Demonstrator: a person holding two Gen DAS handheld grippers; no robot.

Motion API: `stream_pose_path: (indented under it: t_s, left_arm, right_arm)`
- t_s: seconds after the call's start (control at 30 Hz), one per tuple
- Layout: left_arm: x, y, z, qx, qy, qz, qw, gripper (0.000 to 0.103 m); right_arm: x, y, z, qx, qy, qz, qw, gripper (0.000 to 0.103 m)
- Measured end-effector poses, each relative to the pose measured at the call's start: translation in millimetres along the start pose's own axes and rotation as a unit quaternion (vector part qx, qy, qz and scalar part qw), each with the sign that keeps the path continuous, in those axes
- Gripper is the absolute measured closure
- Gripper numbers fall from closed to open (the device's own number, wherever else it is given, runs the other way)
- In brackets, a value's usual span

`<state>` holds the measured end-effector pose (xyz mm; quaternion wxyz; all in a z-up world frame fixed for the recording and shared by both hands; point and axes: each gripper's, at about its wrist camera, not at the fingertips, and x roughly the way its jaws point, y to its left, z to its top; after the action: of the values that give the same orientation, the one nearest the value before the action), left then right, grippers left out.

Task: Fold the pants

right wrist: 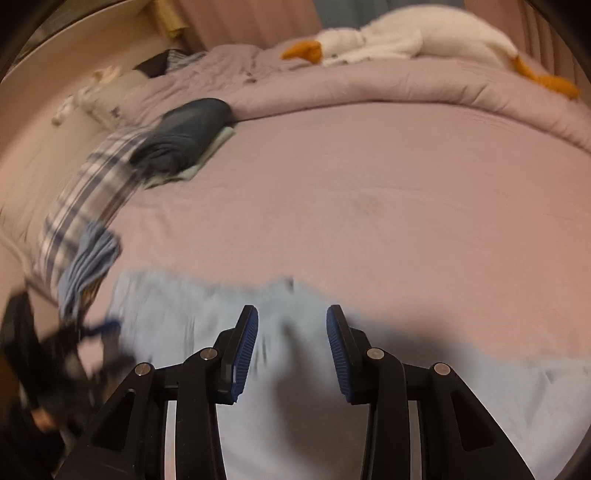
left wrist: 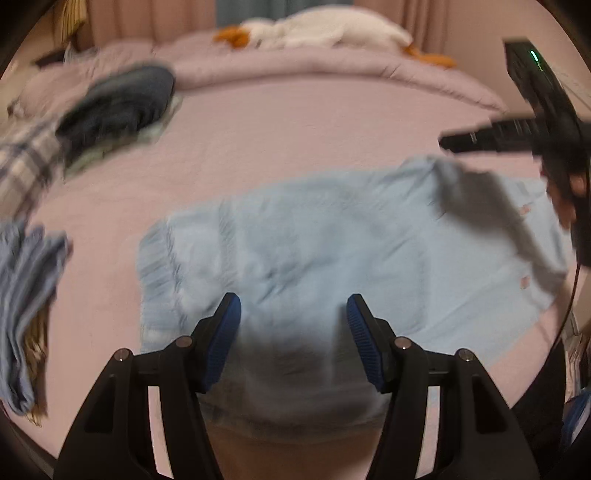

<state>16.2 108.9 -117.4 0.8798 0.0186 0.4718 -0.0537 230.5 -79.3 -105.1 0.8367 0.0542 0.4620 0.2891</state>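
Light blue pants [left wrist: 314, 240] on the pink bed

They lie flat and spread out sideways. The stretchy, ribbed waist is at the left. They look soft and a little wrinkly.

Counts, both wrist views: 1 pr light-blue pants [left wrist: 332, 240] flat on bed; 1 folded dark garment [left wrist: 122, 99] on 1 pale green one [right wrist: 207, 155]; 1 plaid cloth [right wrist: 92, 177]; 1 striped blue garment [left wrist: 26, 295], bunched; 1 white goose plushie [right wrist: 406, 33]; 2 grippers, left [left wrist: 293, 310] & right [right wrist: 291, 321]; 2 blue pads [right wrist: 247, 350] each; 1 pink bed [right wrist: 406, 203].
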Motion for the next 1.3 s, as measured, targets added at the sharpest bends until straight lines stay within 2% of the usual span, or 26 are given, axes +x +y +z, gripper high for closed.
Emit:
stream_pose_path:
  t_s: [0.07, 0.1, 0.17, 0.2, 0.23, 0.27, 0.4, 0.47, 0.6, 0.7, 0.77, 0.87, 0.93, 0.97, 1.0, 1.07, 1.17, 1.23, 1.27, 1.3]
  left_arm:
    - [-2.0, 4.4, -6.0, 0.004, -0.01, -0.017, 0.9998, 0.045]
    - [-3.0, 3.6, -7.6, 0.013, -0.012, -0.016, 0.9997, 0.044]
    - [-3.6, 1.4, -10.2, 0.026, -0.017, -0.014, 0.9994, 0.045]
    - [-3.6, 1.7, -10.5, 0.027, -0.019, -0.015, 0.9993, 0.044]
    - [-3.3, 1.5, -10.9, 0.026, -0.02, -0.016, 0.9993, 0.044]
    - [-2.7, 1.4, -10.5, 0.023, -0.021, -0.017, 0.9994, 0.044]
    - [-4.7, 0.3, -12.8, 0.018, -0.025, -0.019, 0.9993, 0.044]
    - [-4.2, 2.6, -13.4, 0.019, -0.026, -0.02, 0.9993, 0.044]
    - [-4.1, 2.4, -13.4, 0.021, -0.024, -0.019, 0.9993, 0.044]
    - [-3.0, 2.0, -12.2, 0.019, -0.023, -0.017, 0.9994, 0.041]
    - [-1.9, -0.4, -11.3, 0.02, -0.021, -0.013, 0.9995, 0.039]
    - [1.0, -2.5, -8.3, 0.021, -0.014, -0.011, 0.9996, 0.034]
    - [1.9, -1.7, -6.5, 0.014, -0.008, -0.016, 0.9997, 0.031]
    - [0.9, -2.0, -4.0, 0.01, -0.002, -0.012, 0.9999, 0.031]
    - [-0.6, -2.6, -2.4, 0.006, 0.001, -0.009, 0.9999, 0.031]
    - [-7.8, -5.6, 1.3, -0.004, 0.0, -0.005, 1.0, 0.031]
    - [-19.5, -15.9, 1.6, -0.009, -0.015, -0.019, 0.9997, 0.03]
    - [-21.9, -27.9, 0.3, -0.01, -0.019, -0.032, 0.9993, 0.029]
    - [-20.7, -32.8, 0.5, -0.008, -0.018, -0.036, 0.9992, 0.028]
    - [-18.7, -38.3, -0.3, -0.005, -0.015, -0.036, 0.9992, 0.028]
  right_arm:
    - [17.5, -3.3, 11.2, -0.007, 0.037, -0.007, 0.999, 0.065]
    - [35.6, -0.4, 14.9, -0.007, 0.08, -0.004, 0.997, 0.065]
    - [52.2, 1.4, 9.4, -0.009, 0.126, 0.025, 0.992, 0.066]
    - [56.3, 11.7, 8.1, -0.041, 0.135, 0.011, 0.99, 0.074]
    - [57.1, 19.2, 8.4, -0.067, 0.133, -0.003, 0.989, 0.08]
    - [56.1, 25.5, 9.3, -0.084, 0.127, -0.009, 0.988, 0.094]
    - [74.3, 44.0, 18.3, -0.115, 0.114, -0.072, 0.984, 0.095]
    - [72.3, 50.4, 20.8, -0.124, 0.092, -0.098, 0.983, 0.095]
    - [24.6, 40.9, 20.3, -0.073, 0.011, -0.082, 0.994, 0.095]
    - [-7.9, 53.4, -3.9, -0.091, -0.01, -0.069, 0.993, 0.094]
    - [-13.0, 60.9, -17.2, -0.107, -0.005, -0.071, 0.992, 0.094]
    - [1.3, 58.8, -33.5, -0.134, 0.023, -0.11, 0.985, 0.092]
    - [33.7, 48.7, -37.3, -0.131, 0.067, -0.148, 0.978, 0.085]
    - [42.8, 42.1, -38.9, -0.119, 0.074, -0.143, 0.98, 0.084]
    - [39.1, 37.8, -36.9, -0.101, 0.052, -0.132, 0.985, 0.084]
    - [29.4, 36.3, -32.8, -0.066, 0.046, -0.125, 0.989, 0.084]
    - [3.2, 44.9, -40.0, -0.069, 0.011, -0.14, 0.988, 0.082]
    - [-17.9, 51.0, -53.7, -0.068, -0.013, -0.146, 0.987, 0.066]
    - [-27.6, 52.6, -63.1, -0.062, -0.022, -0.144, 0.987, 0.054]
    - [-30.2, 52.7, -67.8, -0.059, -0.028, -0.146, 0.987, 0.052]
